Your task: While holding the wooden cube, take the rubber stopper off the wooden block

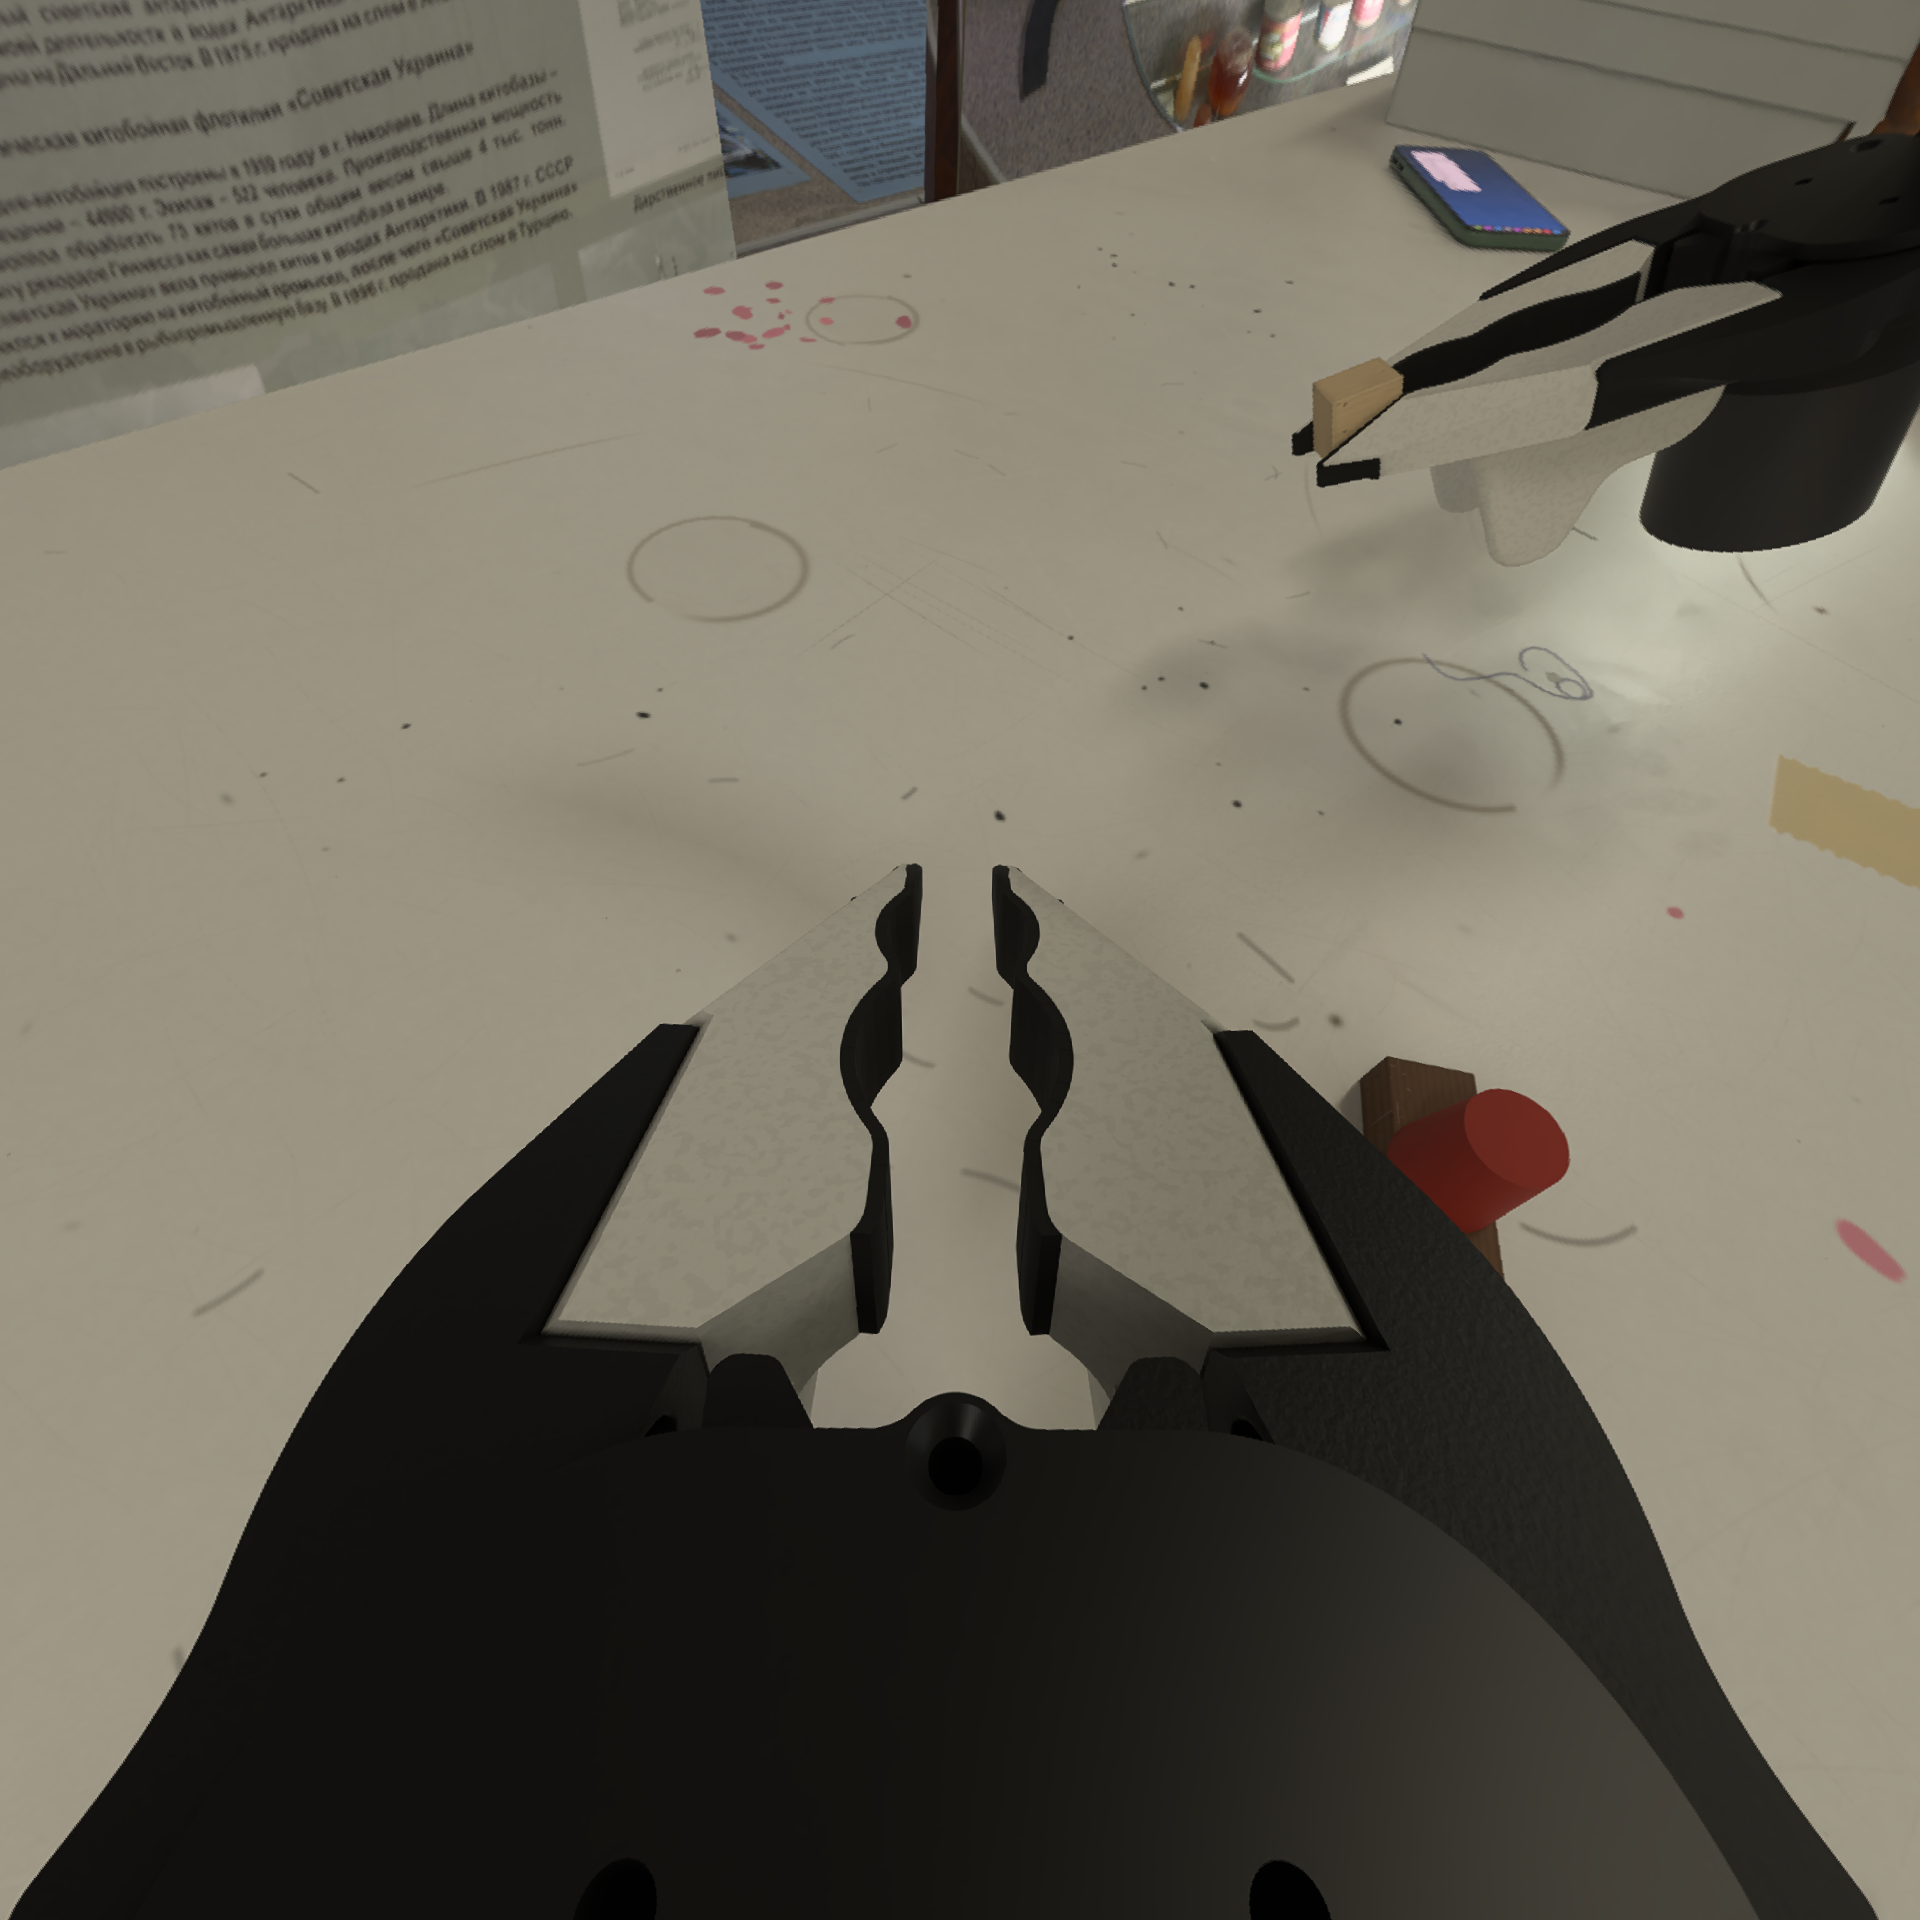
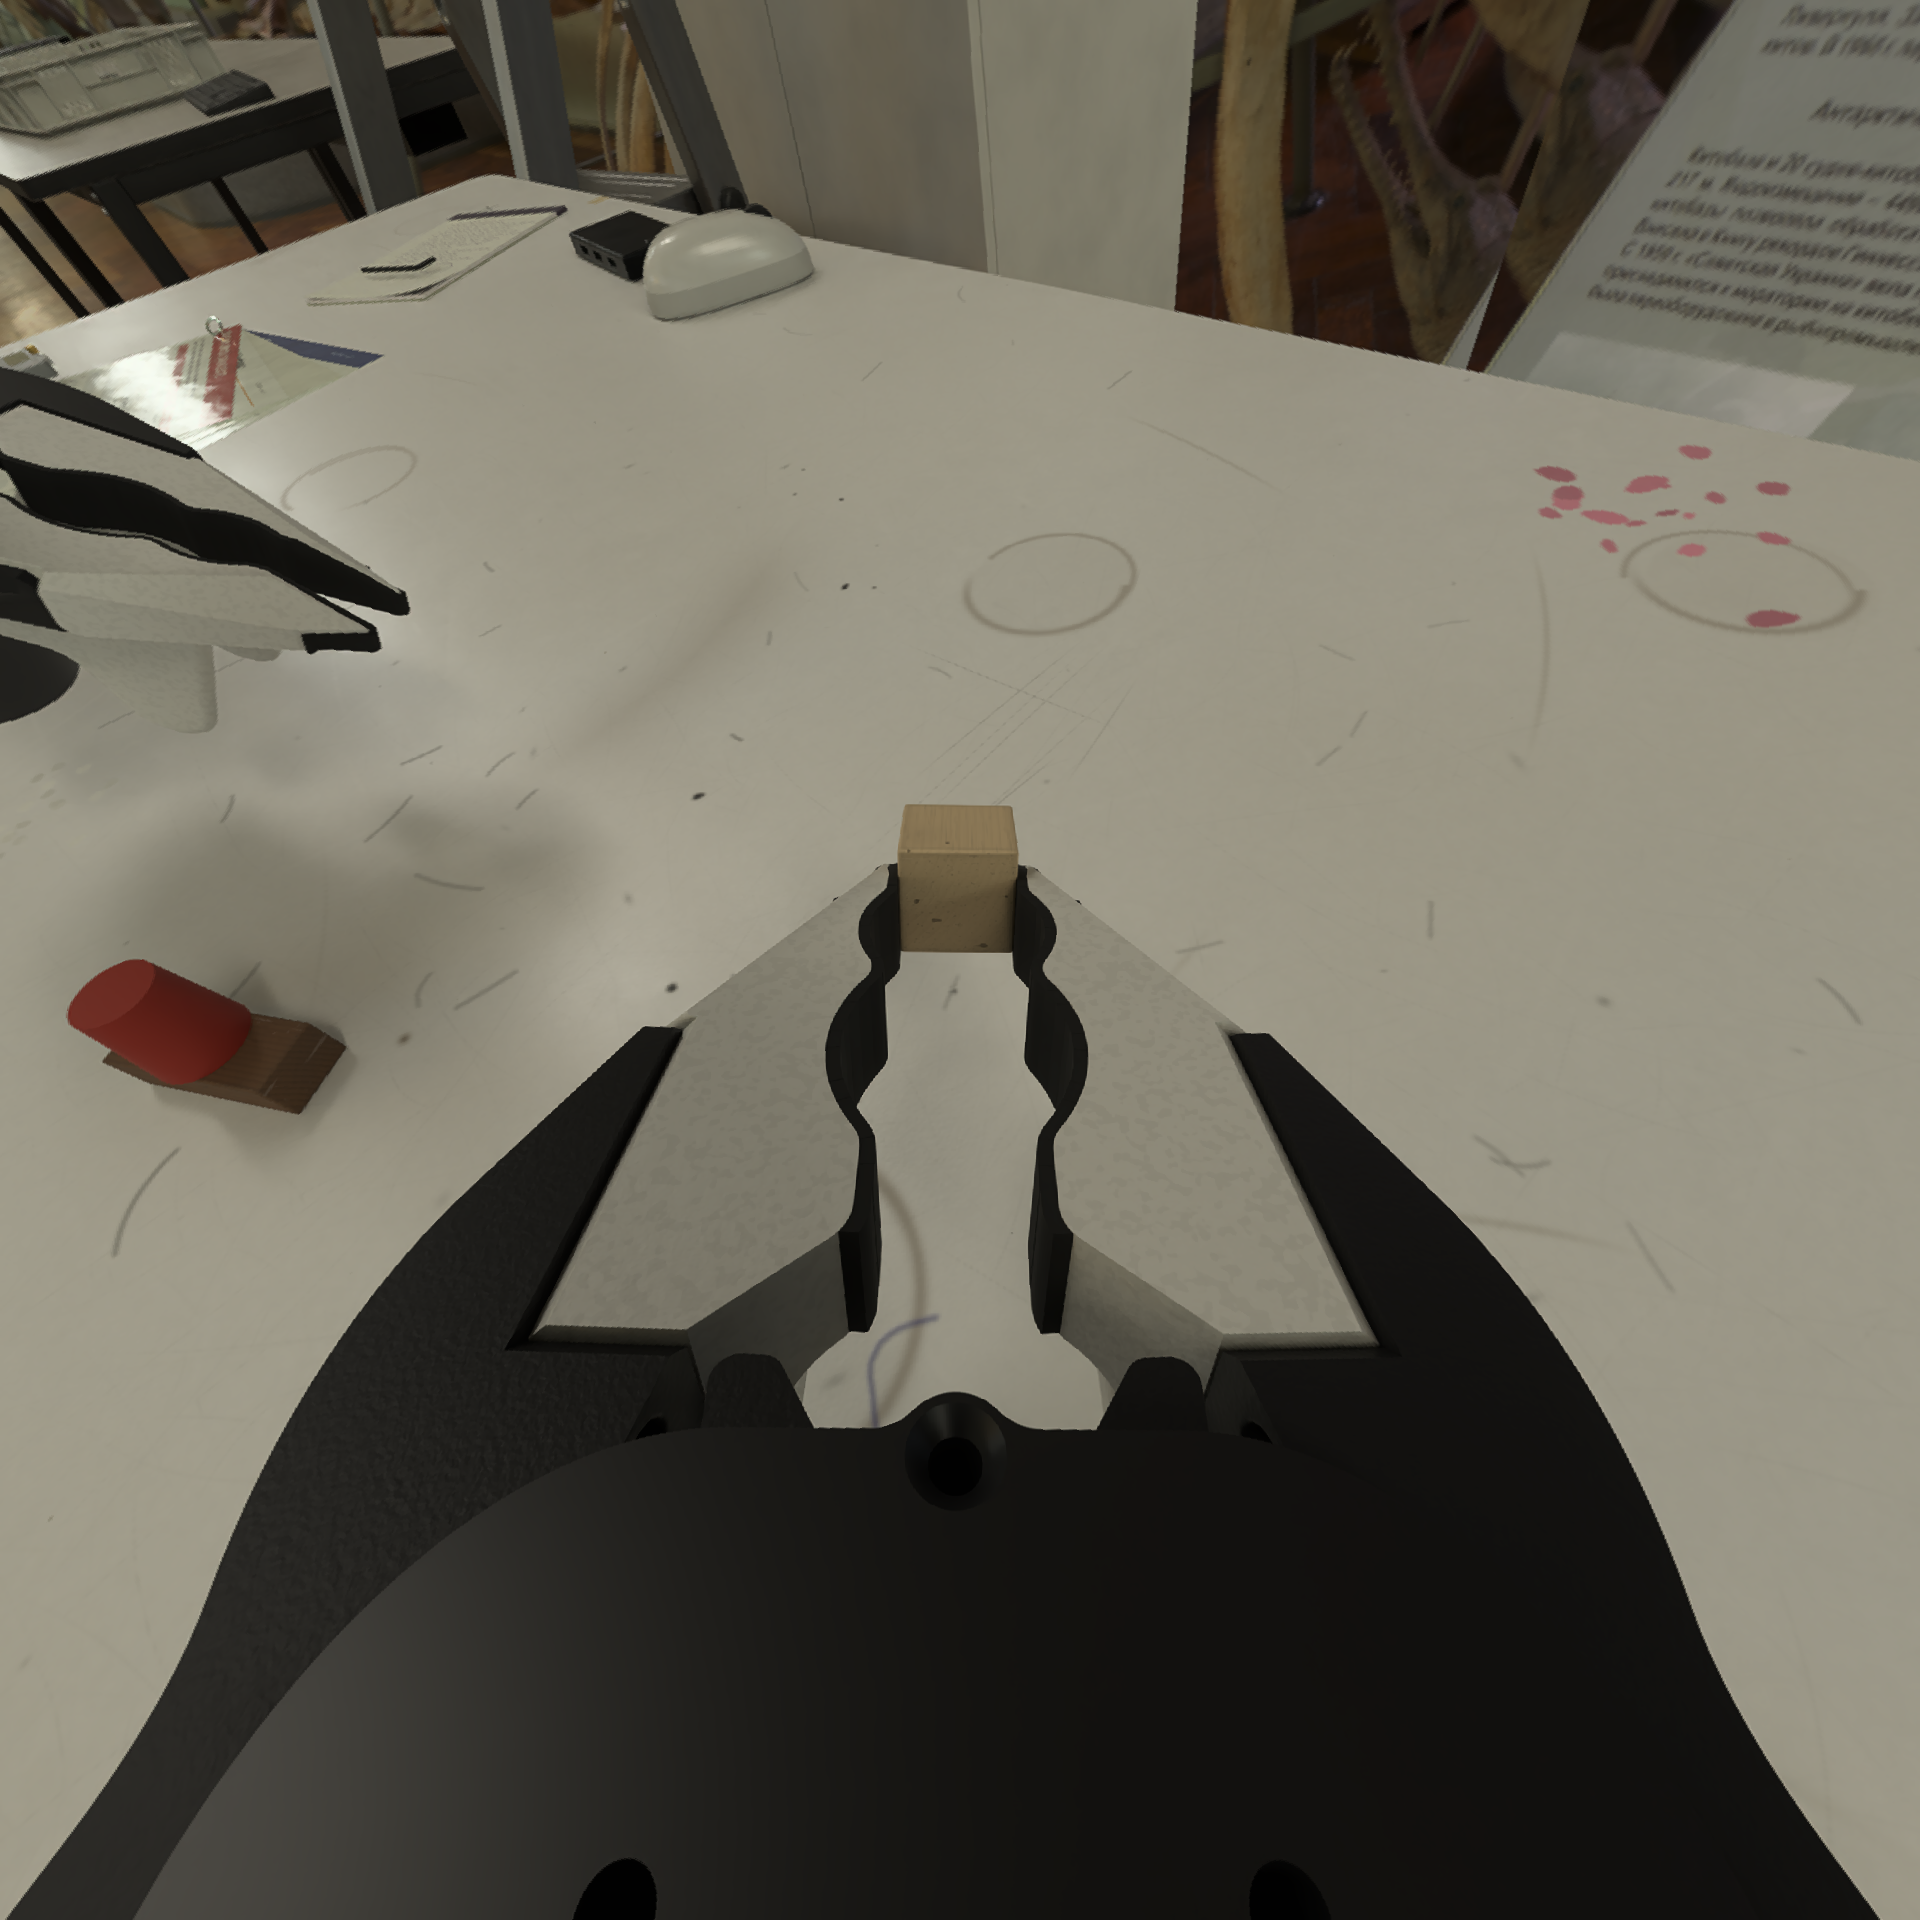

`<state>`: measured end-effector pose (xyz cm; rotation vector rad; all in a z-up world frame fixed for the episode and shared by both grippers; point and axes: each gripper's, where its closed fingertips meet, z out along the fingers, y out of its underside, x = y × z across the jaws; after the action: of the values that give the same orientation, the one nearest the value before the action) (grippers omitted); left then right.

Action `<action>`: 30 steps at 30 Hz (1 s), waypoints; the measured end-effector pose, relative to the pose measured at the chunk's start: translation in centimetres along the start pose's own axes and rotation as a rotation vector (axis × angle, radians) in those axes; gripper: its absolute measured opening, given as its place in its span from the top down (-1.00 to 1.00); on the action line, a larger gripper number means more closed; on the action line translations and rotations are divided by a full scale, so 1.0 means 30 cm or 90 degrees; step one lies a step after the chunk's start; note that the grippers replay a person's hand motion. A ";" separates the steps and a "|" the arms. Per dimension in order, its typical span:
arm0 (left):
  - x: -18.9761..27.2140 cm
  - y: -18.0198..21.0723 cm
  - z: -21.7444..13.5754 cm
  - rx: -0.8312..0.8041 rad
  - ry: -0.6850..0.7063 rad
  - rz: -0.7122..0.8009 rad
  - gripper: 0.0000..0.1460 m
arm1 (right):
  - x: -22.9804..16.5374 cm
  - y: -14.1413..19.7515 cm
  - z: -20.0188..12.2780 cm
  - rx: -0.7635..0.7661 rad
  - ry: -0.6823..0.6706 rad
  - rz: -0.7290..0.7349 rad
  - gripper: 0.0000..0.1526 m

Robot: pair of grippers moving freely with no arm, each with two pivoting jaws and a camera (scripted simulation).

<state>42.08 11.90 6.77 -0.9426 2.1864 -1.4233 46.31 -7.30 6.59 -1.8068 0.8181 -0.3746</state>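
Observation:
A red rubber stopper [image 1: 1481, 1158] lies tilted on a dark brown wooden block [image 1: 1408, 1091] on the white table, just right of my left gripper [image 1: 956, 878] and partly hidden behind its body. The left gripper has a narrow gap between its fingers and holds nothing. My right gripper [image 2: 956, 894] is shut on a pale wooden cube [image 2: 956, 878] at its fingertips, above the table. In the right wrist view the stopper [image 2: 156, 1023] and block [image 2: 286, 1070] lie at the left, below the left gripper [image 2: 379, 618]. The left wrist view shows the right gripper [image 1: 1320, 457] with the cube [image 1: 1351, 400] at the upper right.
A phone [image 1: 1475, 192] and a white box [image 1: 1662, 104] lie at the far right of the table [image 1: 727, 727]. A strip of tan tape [image 1: 1849, 821] lies at the right edge. A white domed object [image 2: 722, 260], a small black box [image 2: 613, 244], a notepad [image 2: 447, 255] and a glossy card [image 2: 239, 374] lie at the far side.

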 end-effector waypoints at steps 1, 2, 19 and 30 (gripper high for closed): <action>-0.002 0.003 0.001 -0.003 -0.001 0.000 0.82 | -0.002 0.001 0.001 0.000 -0.002 0.001 0.74; -0.002 0.005 0.002 -0.005 -0.002 0.000 0.82 | -0.004 0.003 0.003 -0.002 -0.004 0.000 0.74; 0.001 0.007 -0.001 -0.011 -0.007 0.014 0.83 | -0.009 0.022 0.012 -0.013 -0.006 -0.015 0.74; 0.017 0.019 0.008 -0.026 0.002 0.022 0.83 | -0.031 -0.010 0.003 0.009 -0.014 -0.036 0.74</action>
<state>41.68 11.52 6.17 -0.9131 2.2307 -1.3696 45.78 -6.53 6.95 -1.8207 0.7484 -0.3951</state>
